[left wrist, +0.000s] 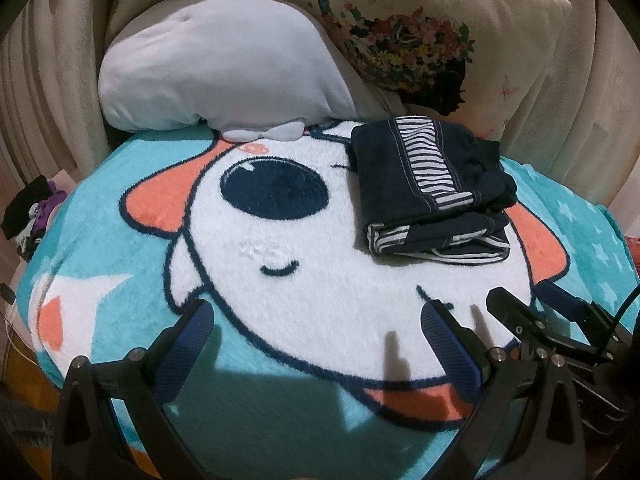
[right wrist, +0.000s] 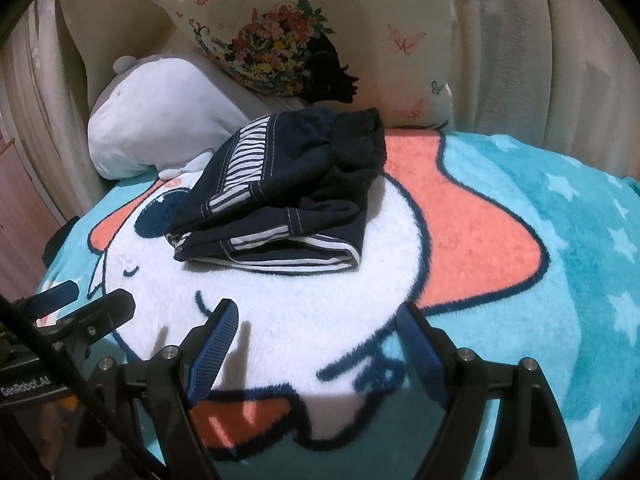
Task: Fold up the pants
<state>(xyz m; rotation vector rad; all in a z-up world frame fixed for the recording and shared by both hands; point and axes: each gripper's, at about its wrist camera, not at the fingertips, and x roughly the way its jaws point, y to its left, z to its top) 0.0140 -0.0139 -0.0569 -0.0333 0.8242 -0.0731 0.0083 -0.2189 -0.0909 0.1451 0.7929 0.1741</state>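
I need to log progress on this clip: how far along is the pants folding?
Nearly finished, it seems. Done: the navy pants lie on the cartoon blanket as a compact stack of layers. In hand: nothing; the left claw and right claw are both open, short of the bundle. Left: perhaps tidying the top layer, which looks rumpled near the floral pillow.

Home bedroom, cartoon fleece blanket (left wrist: 120, 240), plush toy (left wrist: 216, 76), floral pillow (right wrist: 320, 40)

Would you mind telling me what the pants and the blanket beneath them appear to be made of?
The pants look like soft matte navy knit, probably cotton: white topstitching, striped panel, limp folds. The blanket looks like plush fleece, likely synthetic: its fuzzy pile blurs the printed cartoon's edges.
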